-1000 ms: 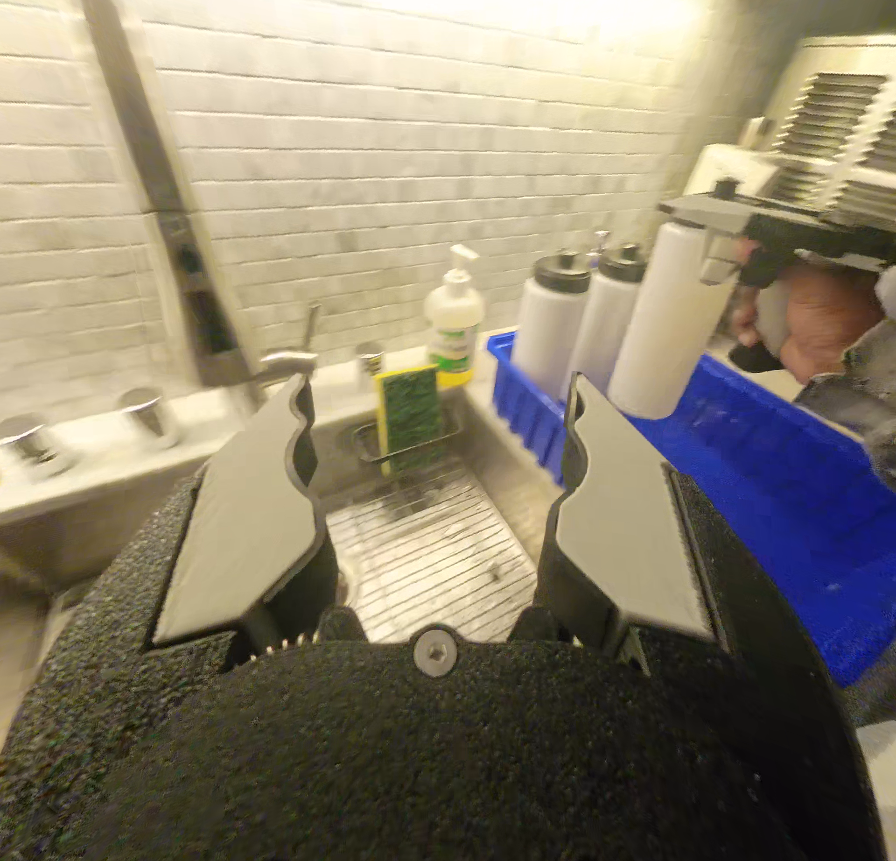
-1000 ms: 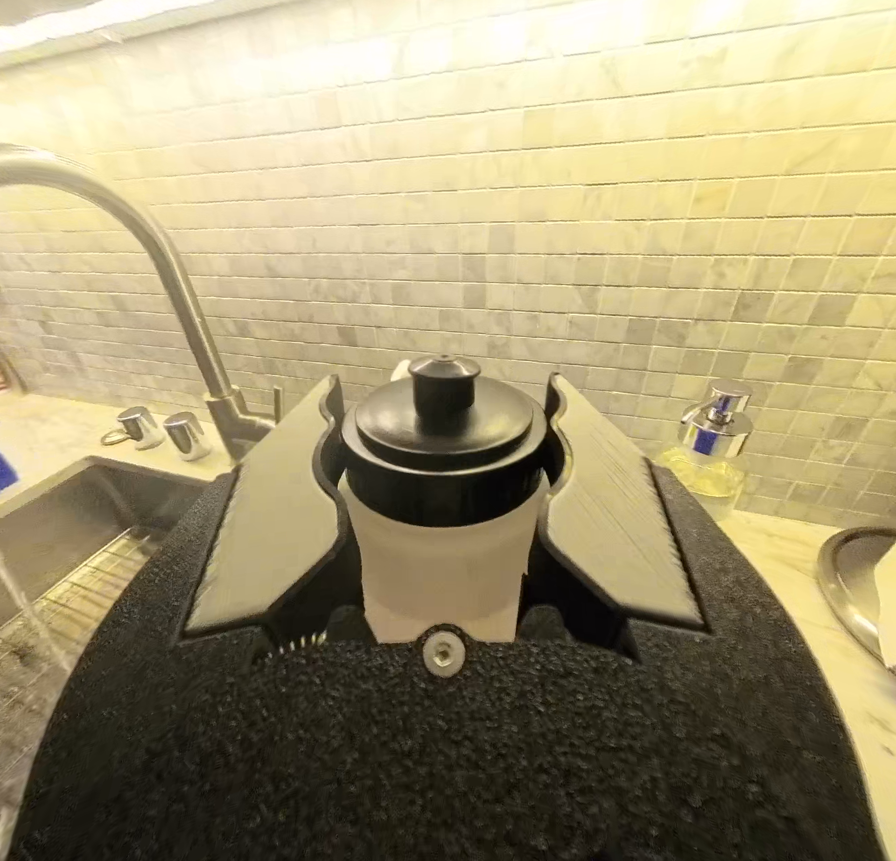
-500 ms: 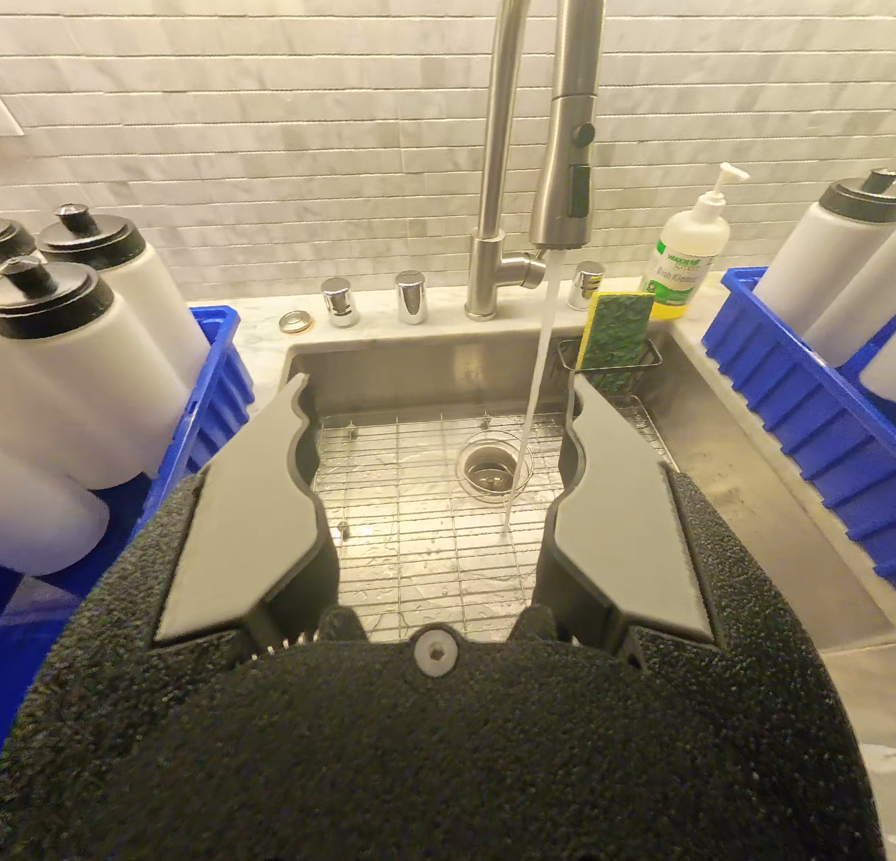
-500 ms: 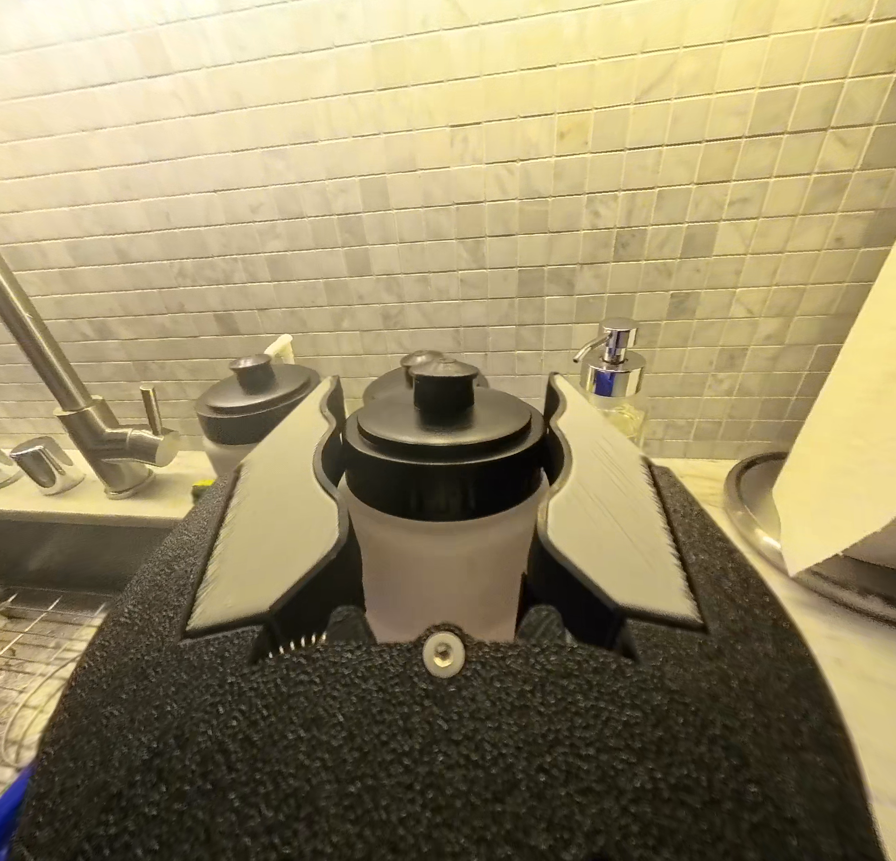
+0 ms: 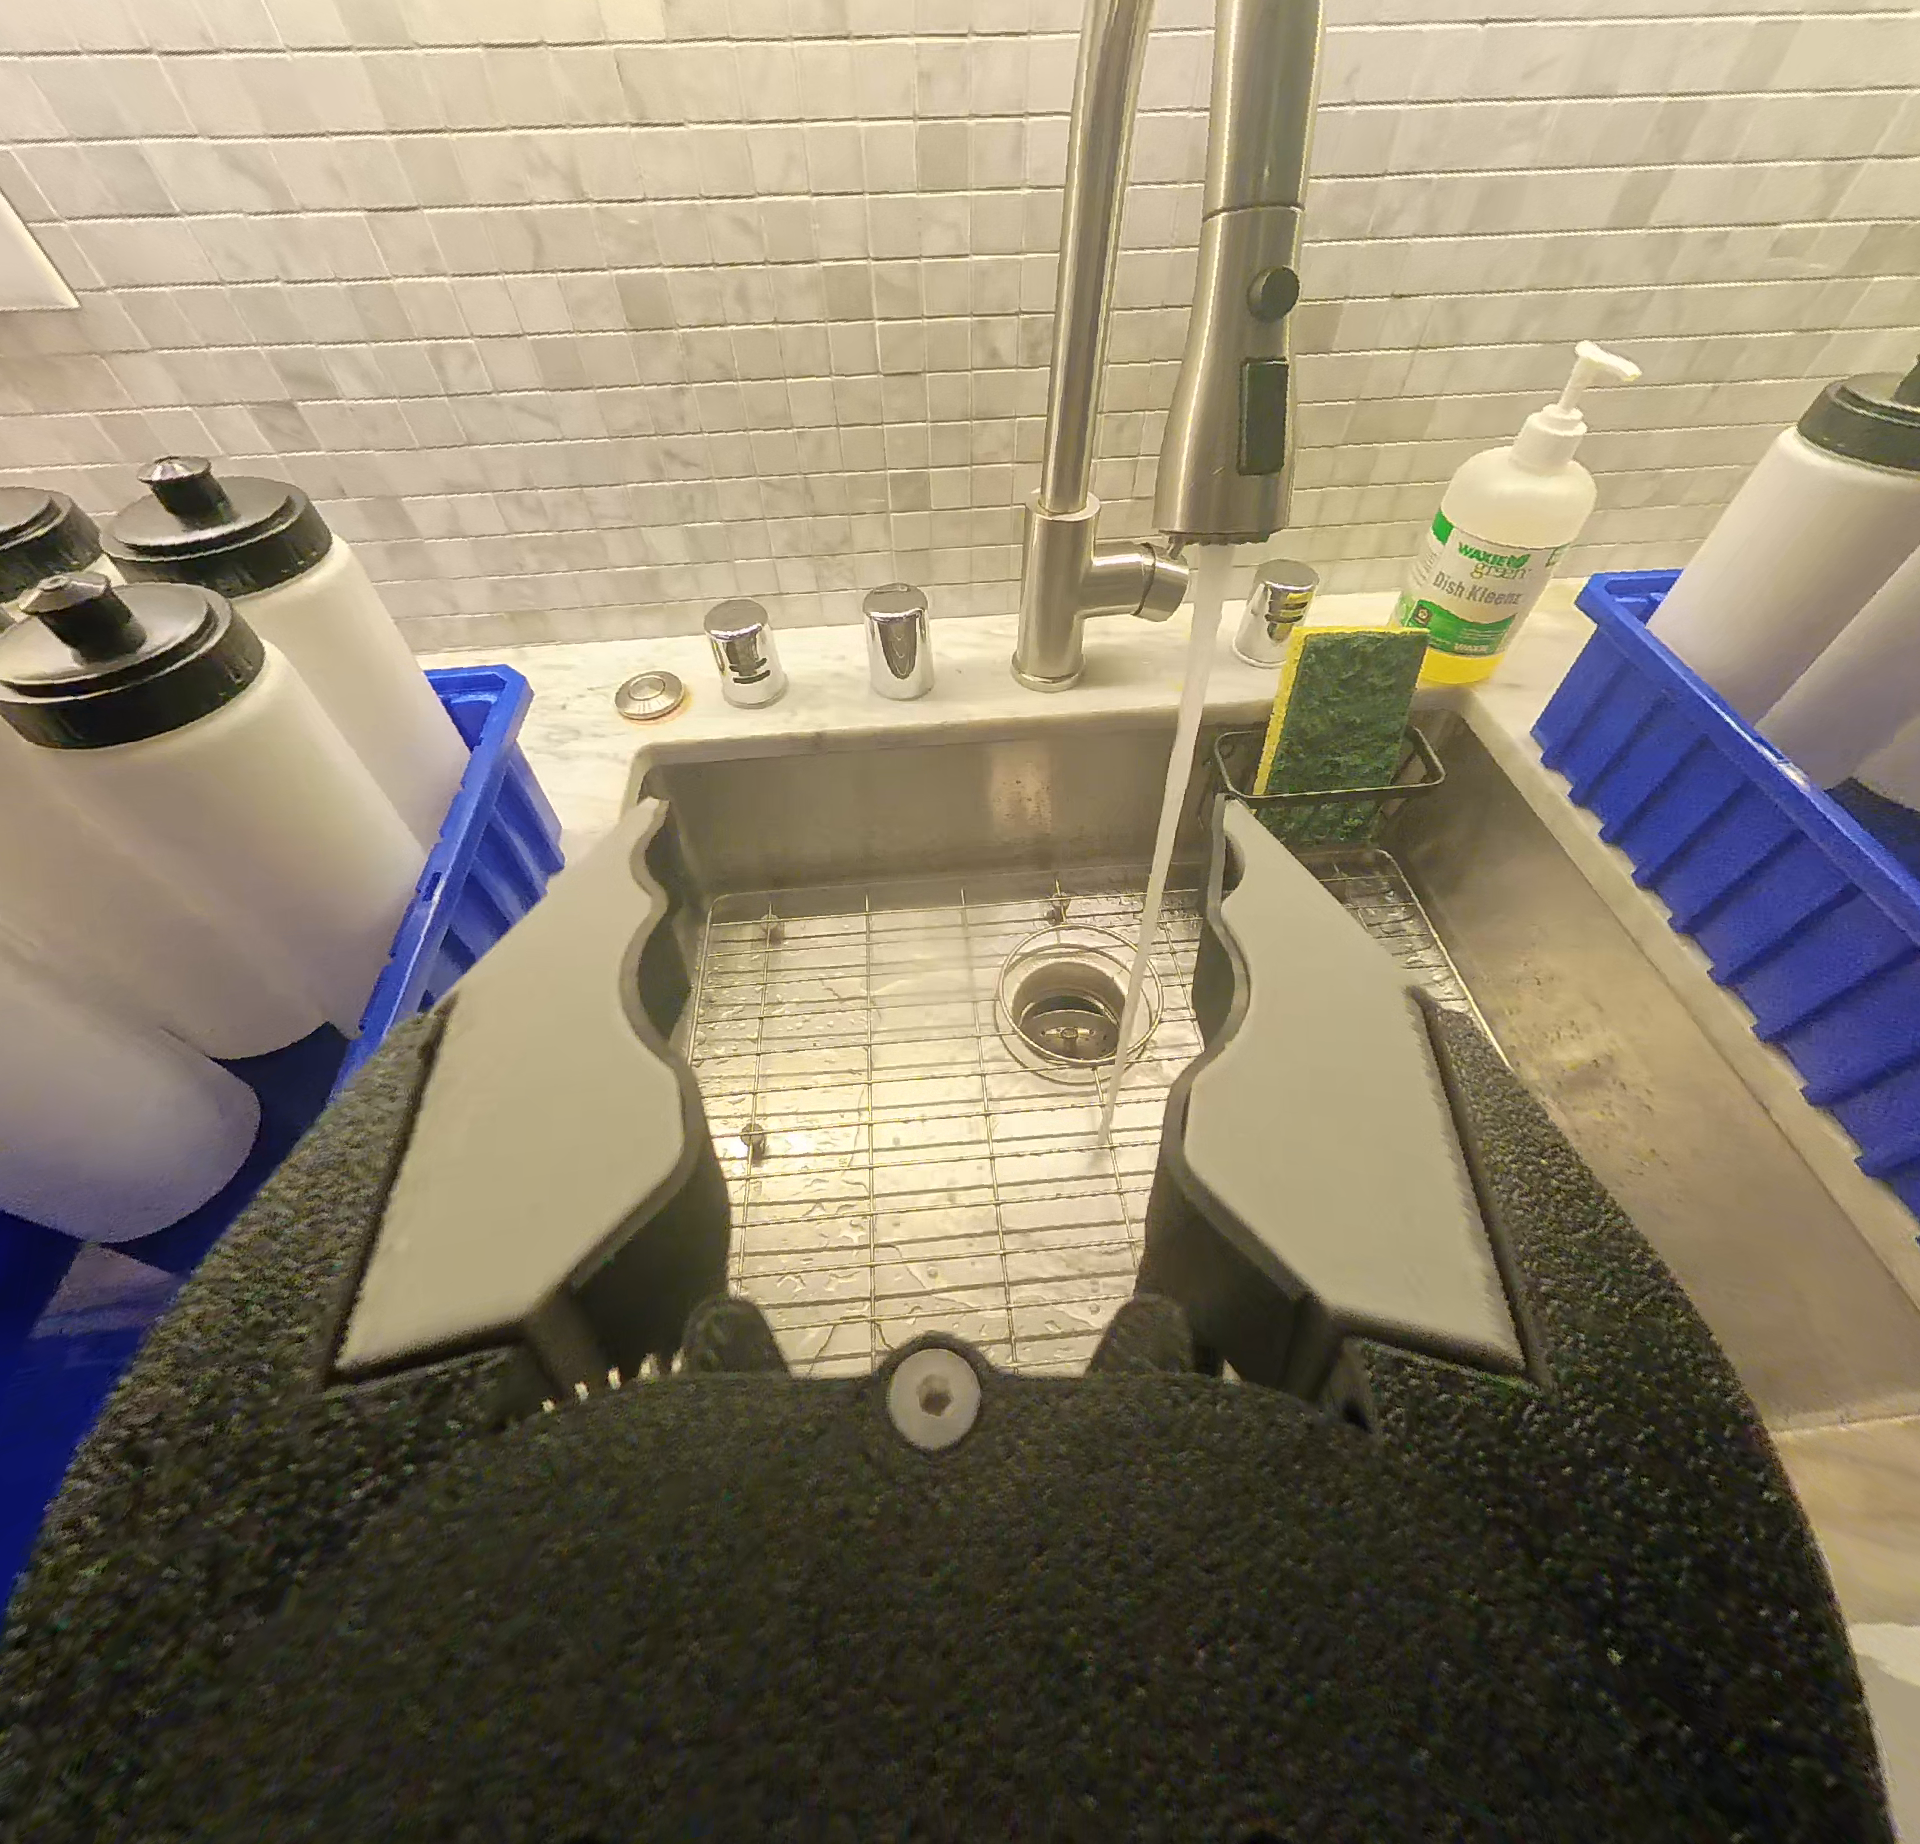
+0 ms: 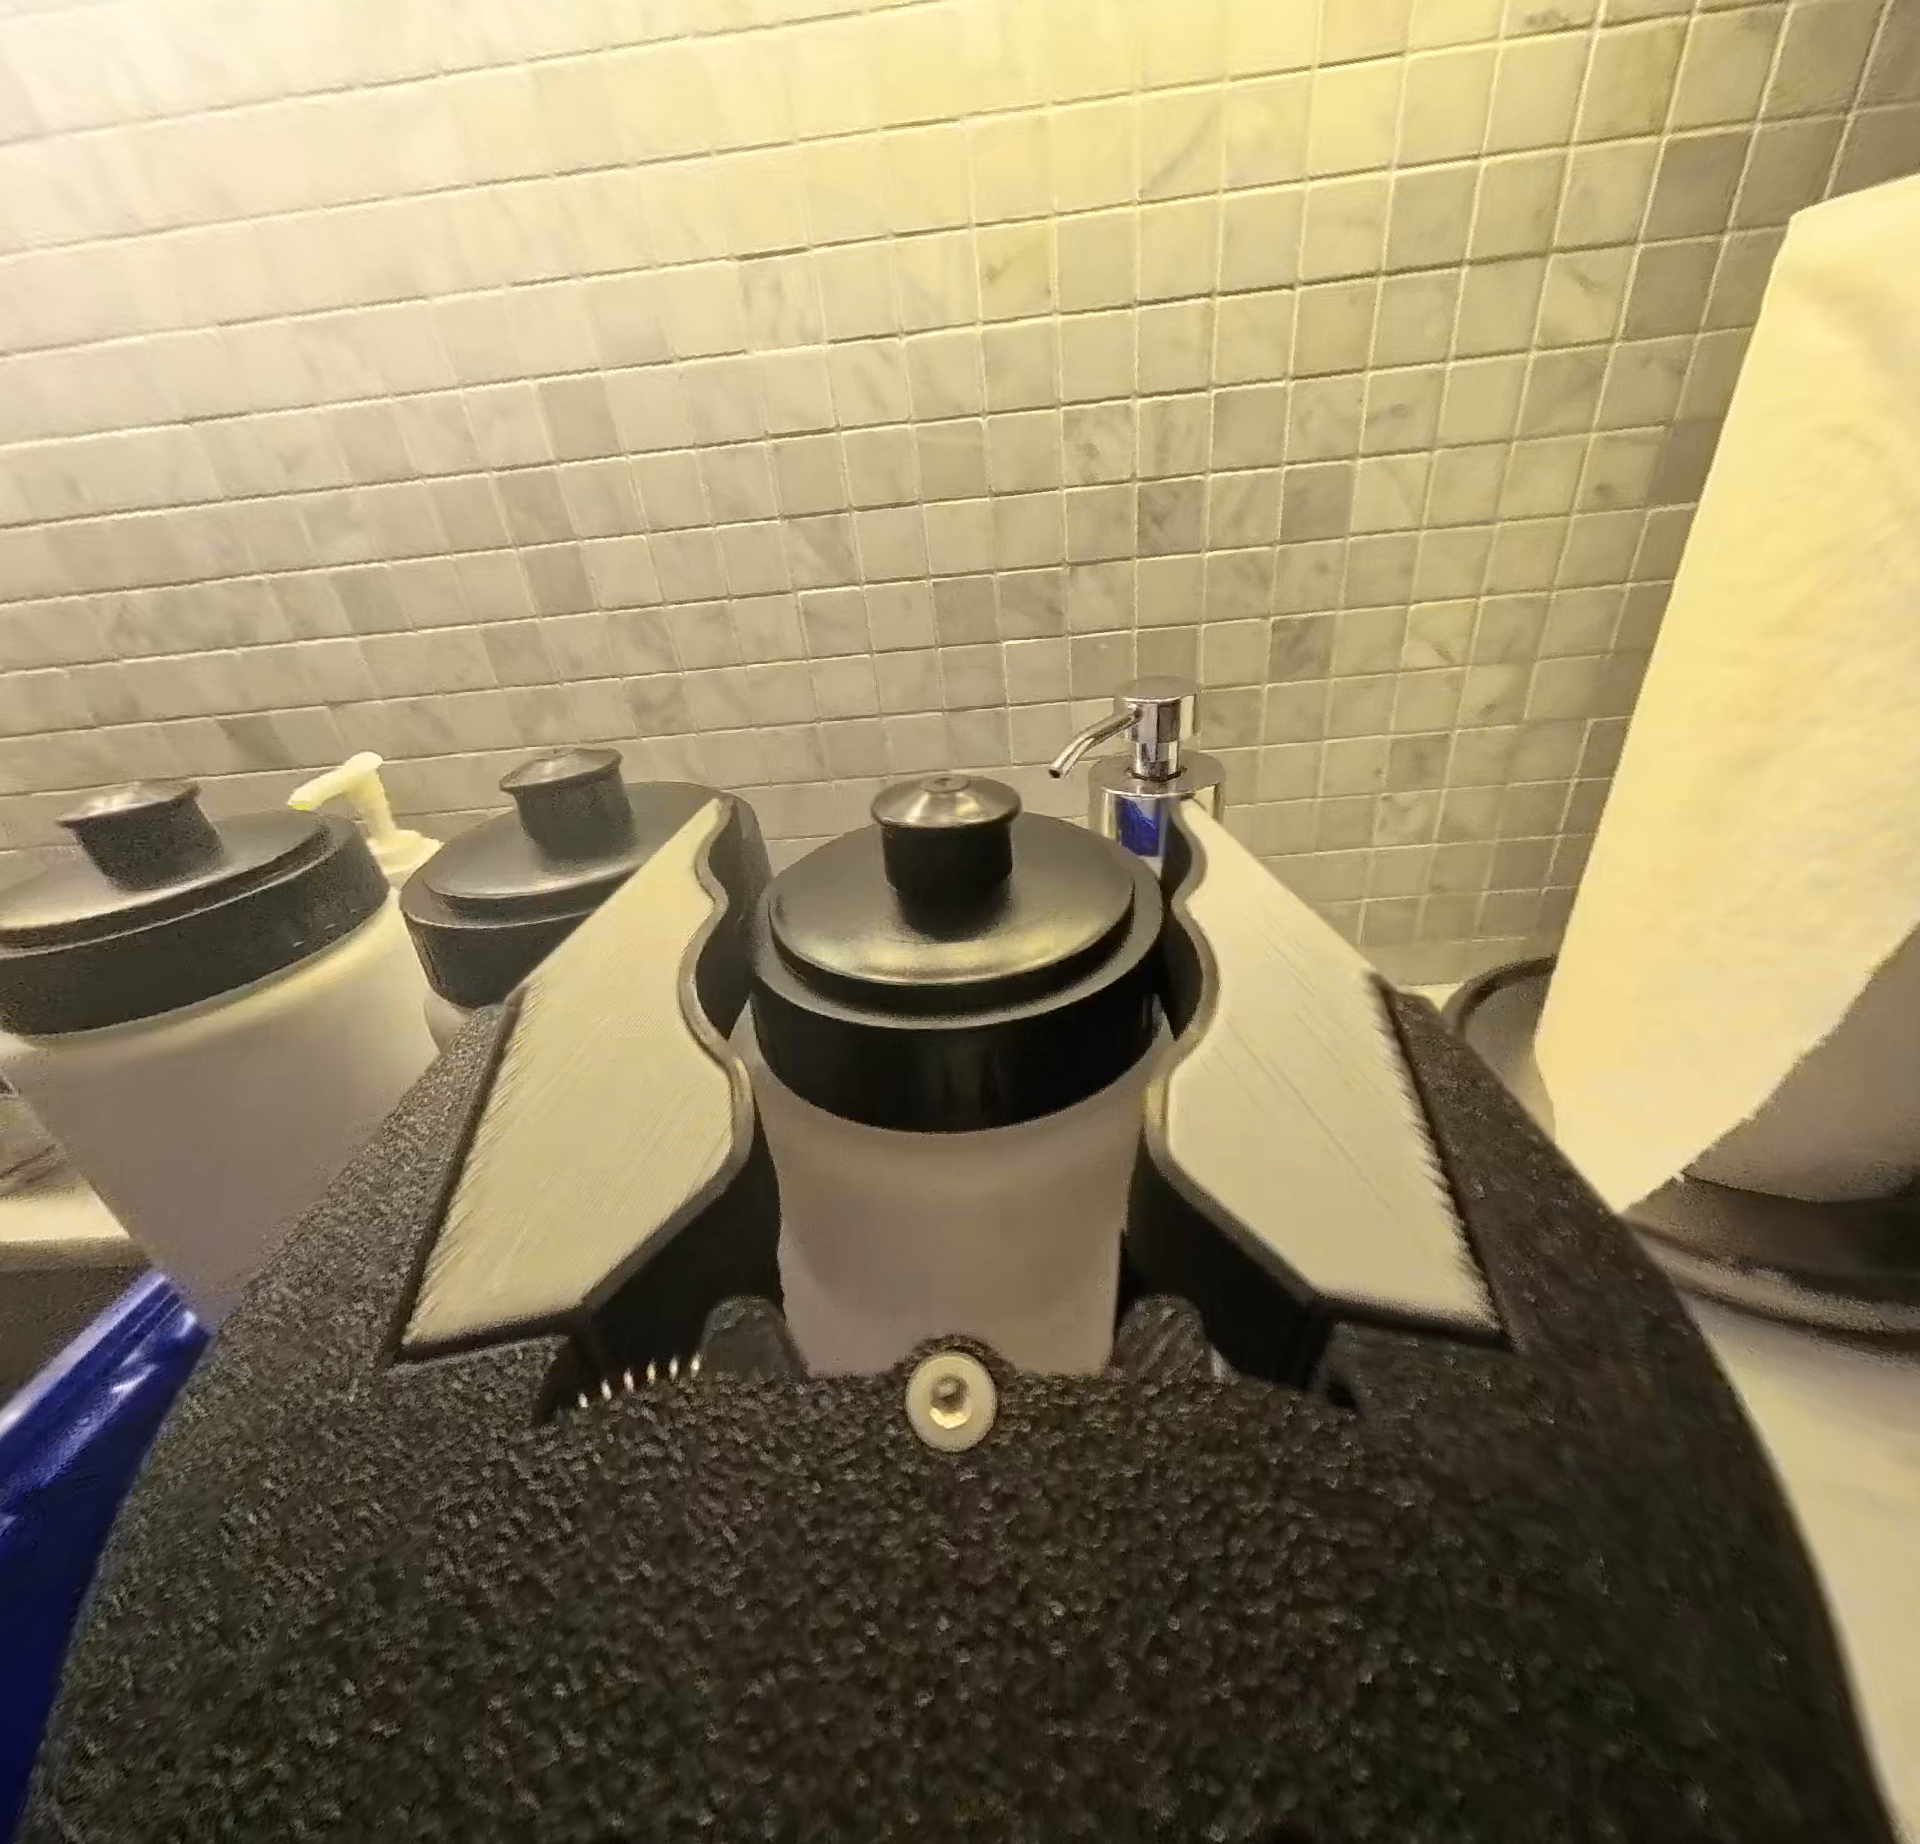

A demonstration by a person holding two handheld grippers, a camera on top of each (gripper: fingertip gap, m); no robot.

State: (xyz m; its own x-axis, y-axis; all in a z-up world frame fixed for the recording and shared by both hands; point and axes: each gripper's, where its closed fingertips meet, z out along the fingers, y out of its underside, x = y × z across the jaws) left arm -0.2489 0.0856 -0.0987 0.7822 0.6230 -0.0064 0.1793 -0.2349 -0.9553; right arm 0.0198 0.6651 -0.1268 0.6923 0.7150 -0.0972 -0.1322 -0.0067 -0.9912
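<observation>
1. Above the steel sink (image 5: 1538, 973), the left gripper (image 5: 935, 838) is held with its jaws spread wide; nothing is held or touched by it.
2. Between its fingers (image 5: 551, 1056) the wire grid (image 5: 894, 1067) and the drain (image 5: 1065, 1010) are seen, and a stream of water (image 5: 1169, 807) from the faucet (image 5: 1236, 340) falls at about 1 o'clock, just beside the right finger.
3. At 9 o'clock, white bottles (image 5: 177, 818) with black caps are stood in a blue bin (image 5: 468, 859); at 3 o'clock a second blue bin (image 5: 1714, 911) is seen with more bottles.
4. At 2 o'clock a green sponge (image 5: 1340, 724) is kept upright in a wire holder, and a pump bottle (image 5: 1496, 547) with a green and white label stands behind it; its writing is not repeated.
5. The right gripper (image 6: 951, 963) is closed around a white bottle (image 6: 951, 1192), just under its black cap (image 6: 951, 963).
6. At 10 o'clock two similar capped bottles (image 6: 177, 1067) are seen, at 1 o'clock a chrome soap dispenser (image 6: 1148, 755), at 3 o'clock a paper towel roll (image 6: 1714, 755).
</observation>
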